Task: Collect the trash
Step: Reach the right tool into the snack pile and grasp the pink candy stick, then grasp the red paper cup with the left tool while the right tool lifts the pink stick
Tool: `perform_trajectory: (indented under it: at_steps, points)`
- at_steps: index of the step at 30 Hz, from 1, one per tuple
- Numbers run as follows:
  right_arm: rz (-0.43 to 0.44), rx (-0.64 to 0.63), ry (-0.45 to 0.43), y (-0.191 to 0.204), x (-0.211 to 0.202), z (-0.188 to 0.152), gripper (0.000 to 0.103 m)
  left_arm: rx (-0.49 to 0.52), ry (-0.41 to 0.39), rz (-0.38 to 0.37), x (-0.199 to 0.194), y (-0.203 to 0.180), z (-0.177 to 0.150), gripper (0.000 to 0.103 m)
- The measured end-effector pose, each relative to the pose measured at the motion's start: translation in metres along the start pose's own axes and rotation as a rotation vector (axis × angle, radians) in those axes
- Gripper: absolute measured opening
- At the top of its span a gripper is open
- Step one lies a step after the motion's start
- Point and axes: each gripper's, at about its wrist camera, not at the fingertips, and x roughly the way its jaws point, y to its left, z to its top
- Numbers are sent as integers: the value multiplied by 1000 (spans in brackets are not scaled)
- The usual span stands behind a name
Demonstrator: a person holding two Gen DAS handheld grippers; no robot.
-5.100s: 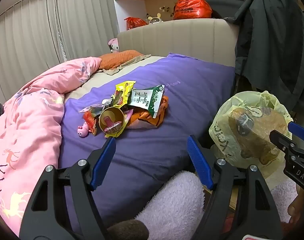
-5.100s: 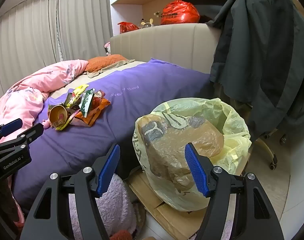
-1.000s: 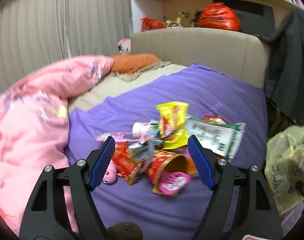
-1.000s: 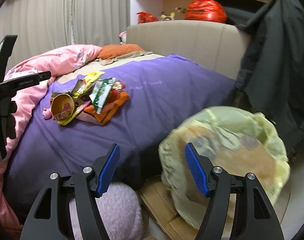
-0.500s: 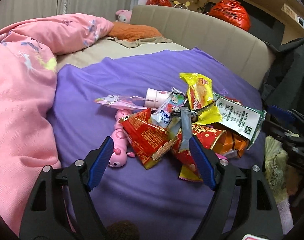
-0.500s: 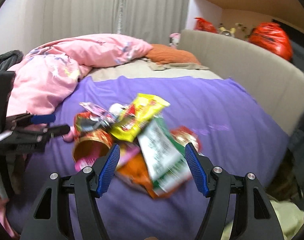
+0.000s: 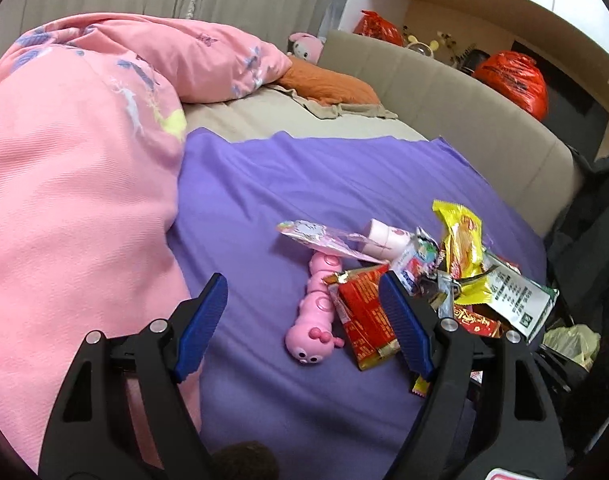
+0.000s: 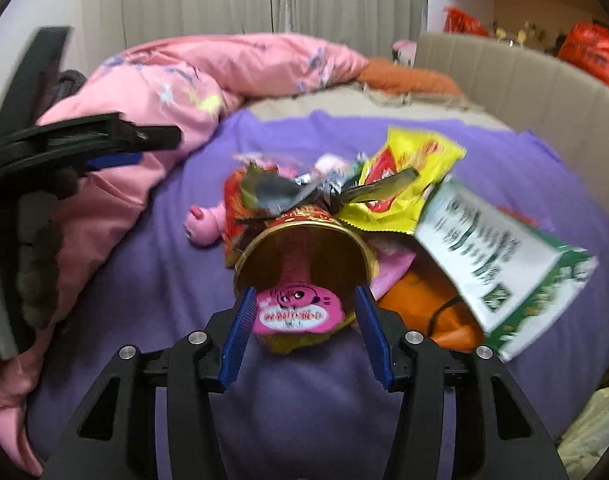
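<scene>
A pile of snack trash lies on the purple bedsheet [image 7: 288,184]. In the right wrist view a tipped red and gold paper cup [image 8: 304,252] with a pink peeled lid [image 8: 296,314] faces me. My right gripper [image 8: 304,320] is open, its blue pads on either side of the lid at the cup's mouth. A yellow wrapper [image 8: 408,180] and a green and white packet [image 8: 500,264] lie behind. My left gripper [image 7: 300,328] is open above the sheet beside a red wrapper [image 7: 360,312] and a pink toy caterpillar [image 7: 316,312].
A pink duvet [image 7: 72,184] is heaped on the left of the bed. A beige headboard [image 7: 444,96] runs behind, with red bags [image 7: 512,80] on the shelf. A yellow trash bag [image 7: 572,342] shows past the bed's right edge. An orange pillow [image 7: 328,84] lies far back.
Both grippers have moved in over the bed. The right gripper has closed in on the tipped cup, which now fills its view. The left has swung left toward the duvet.
</scene>
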Motion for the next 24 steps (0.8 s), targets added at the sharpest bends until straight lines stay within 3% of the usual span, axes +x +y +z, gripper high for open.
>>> perform_trajectory:
  at_steps: [4,5,6,10,19,24]
  points:
    - [28,35,39,-5,11,-5,44,20,-6,-28,-3,-7,-3,74]
    - [26,27,44,-4,10,-7,41,23,-5,-34,-2,-8,-3,74]
    - [17,16,48,-3,8,-9,31,26,-4,-39,-2,-9,-4,74]
    - [2,-2,63,-3,-6,-22,23,46,8,-47,1,-15,-8,74]
    - [-31,148,28,-37,-60,-56,17,85,30,-69,7,-30,-20,74]
    - [-83,225,10,-58,-87,-78,17,120,52,-186,0,-53,-29,74]
